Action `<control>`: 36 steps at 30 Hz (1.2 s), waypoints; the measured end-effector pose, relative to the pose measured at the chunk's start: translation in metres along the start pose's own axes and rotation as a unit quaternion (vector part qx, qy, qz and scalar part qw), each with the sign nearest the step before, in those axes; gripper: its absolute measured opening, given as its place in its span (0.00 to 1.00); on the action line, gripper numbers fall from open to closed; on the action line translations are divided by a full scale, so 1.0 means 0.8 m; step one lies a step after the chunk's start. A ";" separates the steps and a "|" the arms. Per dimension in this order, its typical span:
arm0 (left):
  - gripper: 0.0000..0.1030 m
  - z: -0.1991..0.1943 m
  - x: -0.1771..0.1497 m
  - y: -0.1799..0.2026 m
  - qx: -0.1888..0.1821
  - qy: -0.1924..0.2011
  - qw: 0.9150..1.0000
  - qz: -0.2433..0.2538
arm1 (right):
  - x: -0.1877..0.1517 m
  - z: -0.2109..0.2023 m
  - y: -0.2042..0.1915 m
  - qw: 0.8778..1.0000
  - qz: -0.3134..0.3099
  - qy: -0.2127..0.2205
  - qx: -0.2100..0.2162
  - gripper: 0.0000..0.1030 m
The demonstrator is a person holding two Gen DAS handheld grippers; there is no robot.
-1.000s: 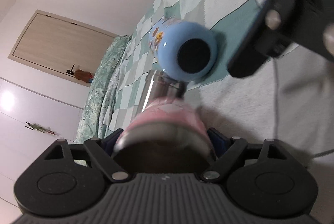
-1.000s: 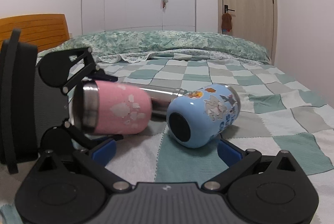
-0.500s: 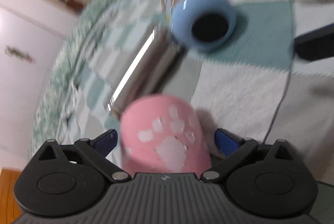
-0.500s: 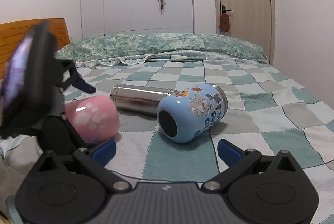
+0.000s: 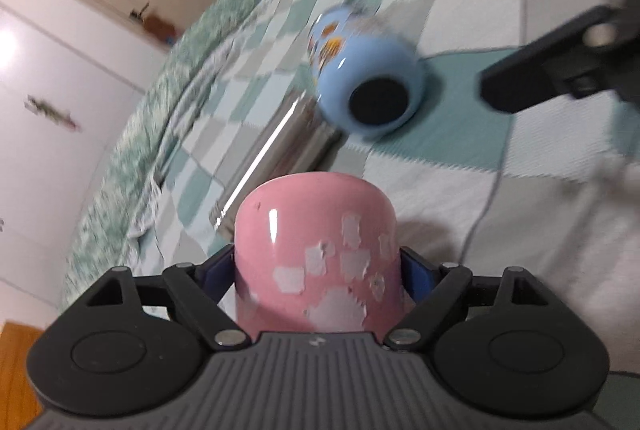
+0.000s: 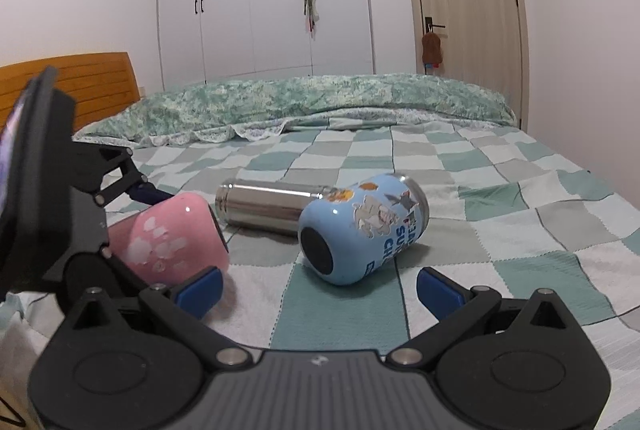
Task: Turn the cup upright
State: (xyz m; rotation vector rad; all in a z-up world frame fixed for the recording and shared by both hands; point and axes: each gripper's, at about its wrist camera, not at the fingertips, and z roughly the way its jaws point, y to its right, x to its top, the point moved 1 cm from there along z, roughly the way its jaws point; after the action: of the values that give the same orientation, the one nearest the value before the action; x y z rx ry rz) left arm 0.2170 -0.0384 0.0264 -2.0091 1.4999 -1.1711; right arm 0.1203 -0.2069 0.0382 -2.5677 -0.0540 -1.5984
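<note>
My left gripper (image 5: 318, 272) is shut on a pink cup with white paw prints (image 5: 316, 254). The cup is tilted, its base pointing away from the camera. In the right wrist view the pink cup (image 6: 172, 236) sits at the left, held low over the bedspread, its base toward the right. My right gripper (image 6: 320, 282) is open and empty, its fingers either side of a blue cartoon cup (image 6: 364, 226) that lies on its side a little farther off. The blue cup also shows in the left wrist view (image 5: 366, 75).
A steel flask (image 6: 264, 203) lies on its side behind both cups on the checked bedspread (image 6: 520, 230). A green quilt (image 6: 320, 101) is bunched at the far end. A wooden headboard (image 6: 96, 85) stands at the left; wardrobe and door stand behind.
My left gripper has turned the pink cup: its steel rim faced the left wrist camera before, now its side and base show. In the right wrist view the cup has dropped lower and leftward.
</note>
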 end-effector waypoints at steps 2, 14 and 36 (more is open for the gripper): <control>0.83 -0.017 0.008 0.009 0.002 0.014 1.000 0.008 | 0.000 -0.012 0.004 1.000 -0.003 0.003 -0.003 1.00; 0.82 -0.108 0.050 0.121 -0.026 0.074 0.992 0.103 | -0.008 -0.107 0.053 0.999 -0.021 0.010 -0.026 1.00; 1.00 -0.136 0.057 0.130 0.025 0.046 0.996 -0.066 | -0.032 -0.142 0.095 0.990 -0.126 -0.034 0.053 1.00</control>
State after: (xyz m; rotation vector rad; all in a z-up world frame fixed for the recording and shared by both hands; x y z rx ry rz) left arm 0.0719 -0.0984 0.0345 -2.0727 1.3828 -1.3578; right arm 0.0145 -0.2948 0.0593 -2.6174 -0.4749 -1.5353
